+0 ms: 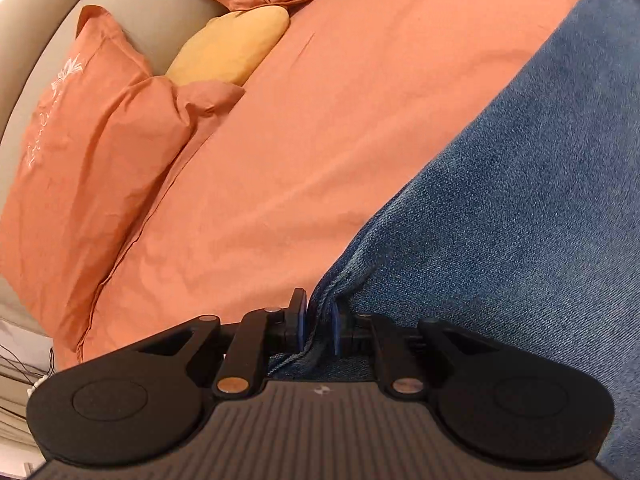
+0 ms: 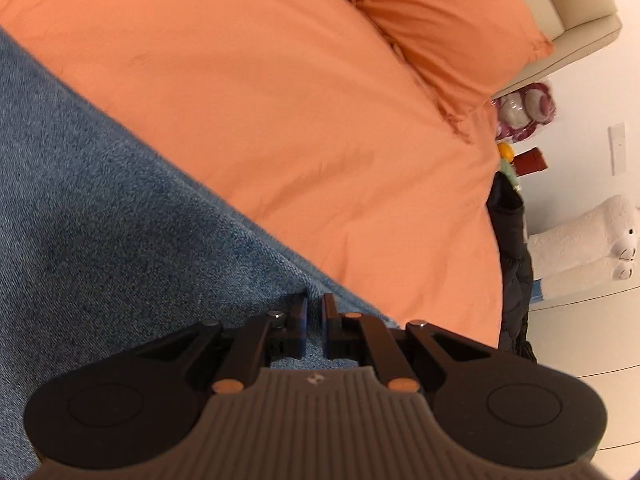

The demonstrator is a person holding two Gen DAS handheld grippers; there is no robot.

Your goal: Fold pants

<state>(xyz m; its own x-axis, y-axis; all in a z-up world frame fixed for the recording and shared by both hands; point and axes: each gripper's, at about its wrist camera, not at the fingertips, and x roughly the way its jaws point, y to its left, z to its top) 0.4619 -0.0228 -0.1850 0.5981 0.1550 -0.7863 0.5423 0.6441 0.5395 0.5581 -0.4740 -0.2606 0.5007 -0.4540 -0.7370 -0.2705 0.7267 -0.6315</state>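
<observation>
The blue denim pants (image 1: 520, 208) lie on an orange bed sheet (image 1: 320, 128). In the left wrist view they fill the right side, and my left gripper (image 1: 319, 322) is shut on a bunched corner of their edge. In the right wrist view the pants (image 2: 100, 220) fill the left side, and my right gripper (image 2: 315, 320) is shut on their edge, with denim pinched between the narrow jaws. The rest of the pants runs out of both views.
Orange pillows (image 1: 88, 152) and a yellow cushion (image 1: 232, 48) lie at the bed's head against a beige headboard (image 1: 152, 4). At the bed's right side are a dark garment (image 2: 512, 256), a white plush toy (image 2: 588, 240) and a white wall.
</observation>
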